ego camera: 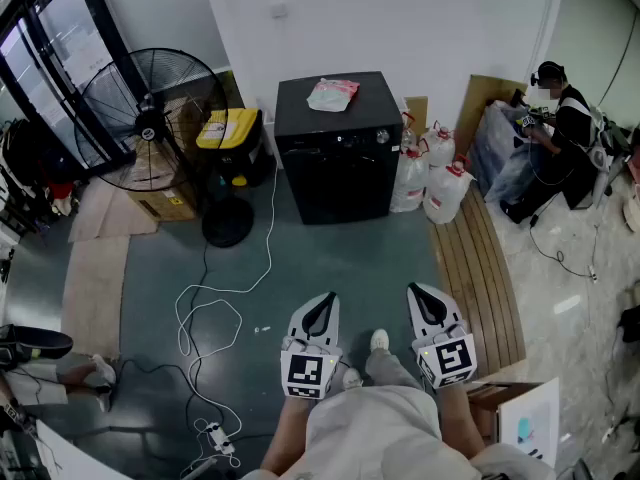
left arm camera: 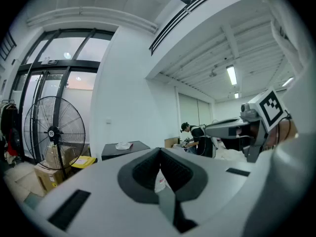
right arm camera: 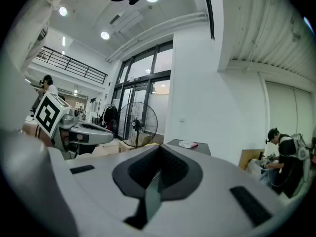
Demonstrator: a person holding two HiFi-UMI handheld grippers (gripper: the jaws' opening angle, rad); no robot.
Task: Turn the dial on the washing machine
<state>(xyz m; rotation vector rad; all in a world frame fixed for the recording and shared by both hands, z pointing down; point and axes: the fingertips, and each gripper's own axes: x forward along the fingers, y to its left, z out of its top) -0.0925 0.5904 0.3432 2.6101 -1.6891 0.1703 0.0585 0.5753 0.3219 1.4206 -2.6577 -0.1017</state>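
Smooth grey left gripper (ego camera: 321, 306) and right gripper (ego camera: 422, 296), jaws together and empty, face a boxy black washing machine (ego camera: 338, 158) well ahead, wire-caged fan (ego camera: 150, 118) ahead-left.

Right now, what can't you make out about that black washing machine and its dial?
Dial: head view, too small to read its setting.
Washing machine front: gripper views, hidden behind the left gripper and right gripper.
Packet on top: every view, print too small to read.
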